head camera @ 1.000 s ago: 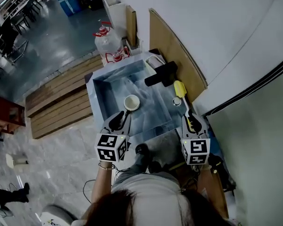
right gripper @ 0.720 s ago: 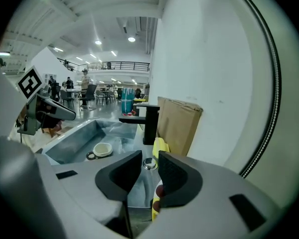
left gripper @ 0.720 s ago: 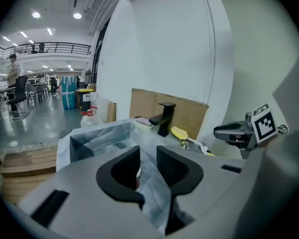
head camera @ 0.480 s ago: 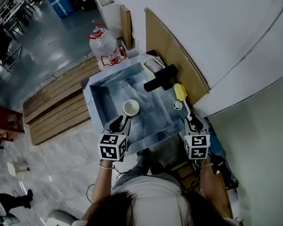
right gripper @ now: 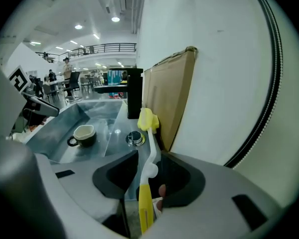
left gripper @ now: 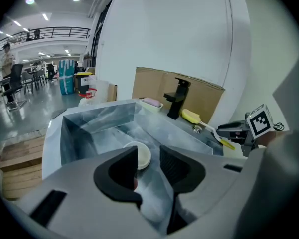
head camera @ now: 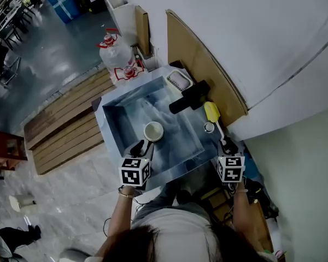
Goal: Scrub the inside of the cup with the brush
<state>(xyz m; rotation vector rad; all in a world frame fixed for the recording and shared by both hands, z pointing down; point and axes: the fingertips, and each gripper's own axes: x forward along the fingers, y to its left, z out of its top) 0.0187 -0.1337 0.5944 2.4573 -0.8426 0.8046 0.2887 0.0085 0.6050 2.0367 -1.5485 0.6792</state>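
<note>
A cup (head camera: 153, 131), dark outside and cream inside, stands upright on the floor of the steel sink (head camera: 116, 125). In the head view my left gripper (head camera: 141, 146) is just short of the cup. Its jaws are opening with nothing pressed between them; the left gripper view shows the cup (left gripper: 141, 155) beyond the tips. The brush (head camera: 213, 116) lies on the sink's right rim, yellow head near the faucet. Its yellow handle (right gripper: 145, 203) runs between the jaws of my right gripper (right gripper: 148, 176). Those jaws are opening too, with a gap beside the handle.
A black faucet (head camera: 189, 96) stands at the sink's back right, with a round drain knob (right gripper: 135, 139) beside it and a soap dish (head camera: 179, 81) behind. Cardboard (head camera: 203, 75) leans on the wall. A water jug (head camera: 116, 53) sits past the sink's far corner. Wooden planks (head camera: 65, 121) lie left.
Both grippers have drawn back a little toward the person. The left one has come off the cup, which stays on the sink floor. The brush still lies on the rim.
</note>
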